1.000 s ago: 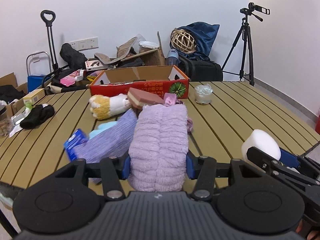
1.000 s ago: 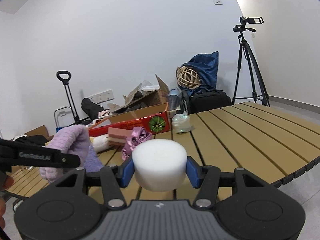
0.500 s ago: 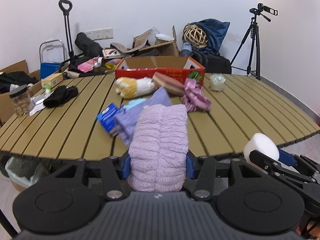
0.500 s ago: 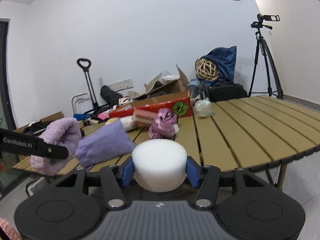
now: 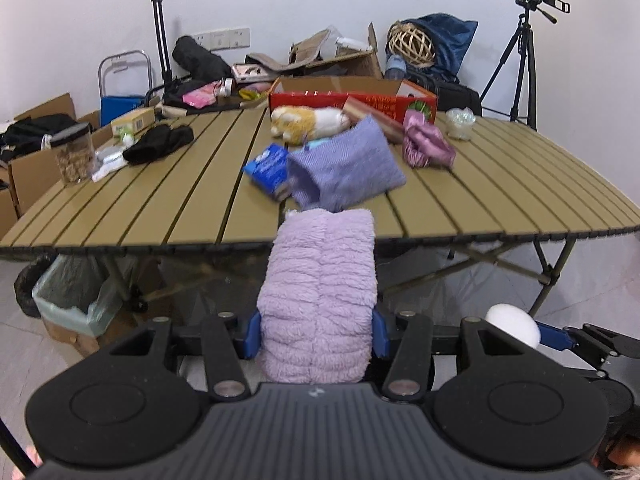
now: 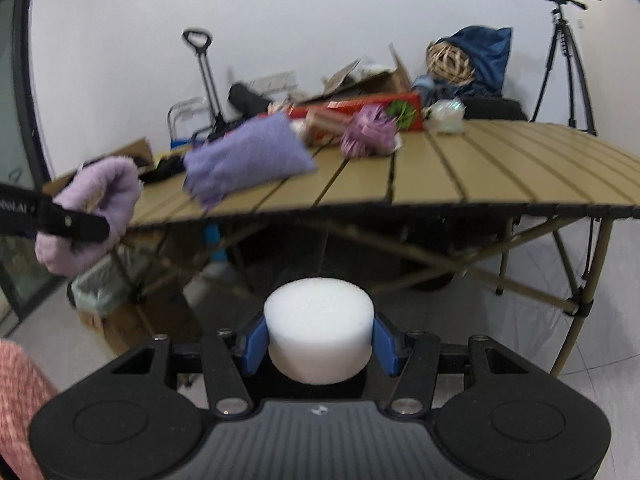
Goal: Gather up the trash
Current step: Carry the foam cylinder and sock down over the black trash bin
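The slatted table (image 5: 500, 184), which was filling the view a second ago, is now being seen from beyond its near edge, so both loads are being carried away from it. Under its left corner a lined bin (image 5: 76, 300) is being approached, probably the drop point. The fluffy lilac cloth (image 5: 320, 300) is being clamped by the left gripper (image 5: 316, 338). The white foam puck (image 6: 319, 328) is being pinched by the right gripper (image 6: 319, 346).

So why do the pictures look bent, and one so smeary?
Left wrist view: the fisheye lens bows the table; the fuzzy purple cloth in the left gripper is sharp. Right wrist view: the tabletop clutter is smeared, yet the white foam puck in the right gripper stays crisp.
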Demonstrator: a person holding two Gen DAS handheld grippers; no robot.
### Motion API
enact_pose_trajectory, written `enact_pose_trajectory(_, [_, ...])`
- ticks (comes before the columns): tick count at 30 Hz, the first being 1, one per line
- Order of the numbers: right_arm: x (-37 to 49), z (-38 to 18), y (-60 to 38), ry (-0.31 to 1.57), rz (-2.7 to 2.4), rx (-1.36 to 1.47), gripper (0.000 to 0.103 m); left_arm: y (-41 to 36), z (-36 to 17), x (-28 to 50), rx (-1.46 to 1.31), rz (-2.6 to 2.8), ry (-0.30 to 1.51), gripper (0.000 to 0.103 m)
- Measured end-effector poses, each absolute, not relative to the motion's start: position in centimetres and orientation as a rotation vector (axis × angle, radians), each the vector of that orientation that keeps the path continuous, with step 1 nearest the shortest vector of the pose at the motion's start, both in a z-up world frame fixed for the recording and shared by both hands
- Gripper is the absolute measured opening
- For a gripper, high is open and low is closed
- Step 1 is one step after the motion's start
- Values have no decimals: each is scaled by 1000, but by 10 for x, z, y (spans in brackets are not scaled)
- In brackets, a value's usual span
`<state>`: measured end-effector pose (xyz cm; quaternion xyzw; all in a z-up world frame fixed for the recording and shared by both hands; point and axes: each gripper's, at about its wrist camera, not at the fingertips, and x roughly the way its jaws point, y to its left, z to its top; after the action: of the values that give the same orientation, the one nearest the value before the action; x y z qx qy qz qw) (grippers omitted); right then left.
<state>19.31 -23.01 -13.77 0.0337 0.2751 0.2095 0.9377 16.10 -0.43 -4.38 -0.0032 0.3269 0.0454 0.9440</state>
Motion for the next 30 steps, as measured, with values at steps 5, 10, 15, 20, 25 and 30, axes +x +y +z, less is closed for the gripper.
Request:
enact_pose_trajectory(5, [180, -150, -213, 623, 446, 4, 54, 9, -59, 146, -18, 109, 701, 51])
enact_pose_trajectory(10, [166, -164, -198, 698, 451, -57, 54, 19, -78, 132, -5, 128, 735, 51])
enact_pose_trajectory(15, [155, -176, -187, 768, 433, -116, 54, 25, -103, 123, 7, 129, 784, 51])
enact_pose_trajectory(20, [148, -185, -180, 829, 401, -156, 54, 27, -125, 120, 12, 115, 828, 50])
enact_pose_trajectory(25, [143, -191, -175, 870, 385, -189, 54, 31, -140, 120, 11, 105, 847, 50])
enact_pose_trajectory(30, [145, -198, -170, 903, 367, -215, 54, 30, -150, 122, 13, 86, 873, 50])
